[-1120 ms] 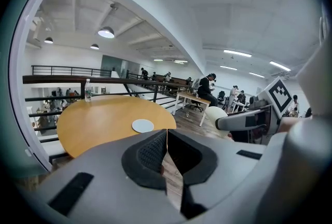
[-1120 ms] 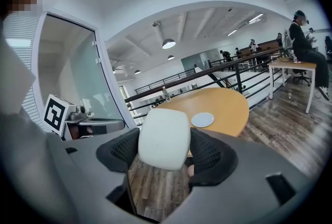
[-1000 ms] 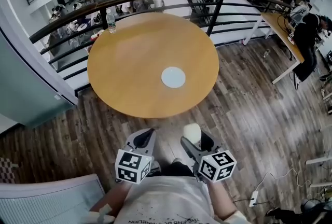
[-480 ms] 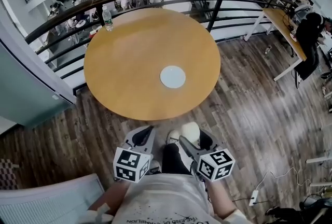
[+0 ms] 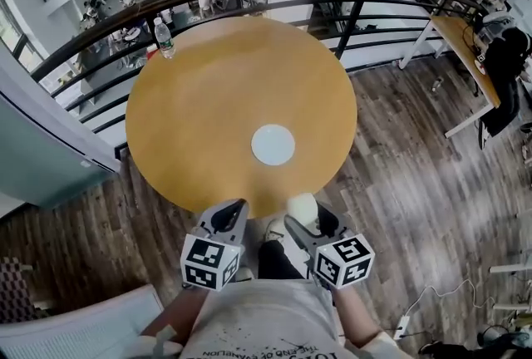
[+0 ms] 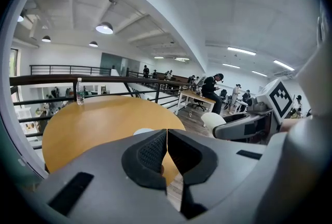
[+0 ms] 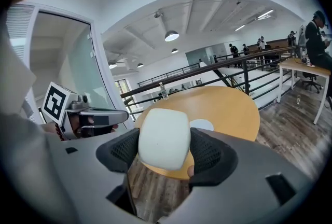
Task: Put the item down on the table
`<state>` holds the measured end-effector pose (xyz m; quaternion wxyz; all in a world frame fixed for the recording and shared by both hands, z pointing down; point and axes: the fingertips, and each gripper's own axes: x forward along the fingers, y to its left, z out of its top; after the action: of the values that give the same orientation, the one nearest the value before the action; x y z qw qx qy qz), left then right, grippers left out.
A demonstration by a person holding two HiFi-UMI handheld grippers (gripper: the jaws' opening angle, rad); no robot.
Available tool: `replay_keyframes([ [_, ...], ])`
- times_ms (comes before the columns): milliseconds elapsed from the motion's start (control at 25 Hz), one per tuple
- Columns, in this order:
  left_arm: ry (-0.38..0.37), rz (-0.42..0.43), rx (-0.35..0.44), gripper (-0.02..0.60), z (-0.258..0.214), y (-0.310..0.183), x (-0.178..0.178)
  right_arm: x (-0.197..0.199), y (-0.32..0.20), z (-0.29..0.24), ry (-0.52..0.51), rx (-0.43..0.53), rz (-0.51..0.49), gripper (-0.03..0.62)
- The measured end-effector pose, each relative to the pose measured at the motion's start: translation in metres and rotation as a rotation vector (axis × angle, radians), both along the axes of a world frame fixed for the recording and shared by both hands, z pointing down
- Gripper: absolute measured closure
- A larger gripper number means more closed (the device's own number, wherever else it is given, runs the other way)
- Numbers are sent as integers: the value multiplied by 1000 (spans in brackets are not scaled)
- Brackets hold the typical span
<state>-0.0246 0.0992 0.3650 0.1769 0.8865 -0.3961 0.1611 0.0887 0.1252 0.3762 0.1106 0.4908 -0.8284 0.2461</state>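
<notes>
My right gripper (image 5: 306, 216) is shut on a rounded white item (image 7: 163, 138), held between its black ribbed pads just short of the near edge of the round wooden table (image 5: 208, 100). The white item (image 5: 303, 205) shows over the table's rim in the head view. My left gripper (image 5: 231, 216) is beside it, jaws pressed together with nothing in them (image 6: 167, 153). A white round coaster (image 5: 273, 145) lies on the table ahead of both grippers, seen as a coaster (image 7: 201, 124) past the item in the right gripper view.
A water bottle (image 5: 164, 36) stands at the table's far left edge. A dark metal railing (image 5: 349, 12) curves behind the table. A desk with seated people (image 5: 474, 41) is at the right. A pale chair back (image 5: 75, 324) sits at lower left. Wooden floor surrounds the table.
The table and coaster have drawn nearer; both grippers now reach the table's near edge. The right gripper still holds the white item.
</notes>
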Motion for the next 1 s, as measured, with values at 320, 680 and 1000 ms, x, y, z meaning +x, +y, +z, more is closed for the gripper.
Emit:
replay_keyframes([
  [320, -9, -19, -9, 557, -1, -61, 33, 29, -63, -1, 7, -6, -34, 284],
  [680, -23, -68, -23, 558, -3, -102, 57, 61, -107, 1, -10, -27, -67, 284],
  [1000, -33, -106, -43, 557, 2, -126, 41, 55, -136, 9, -17, -56, -81, 284],
])
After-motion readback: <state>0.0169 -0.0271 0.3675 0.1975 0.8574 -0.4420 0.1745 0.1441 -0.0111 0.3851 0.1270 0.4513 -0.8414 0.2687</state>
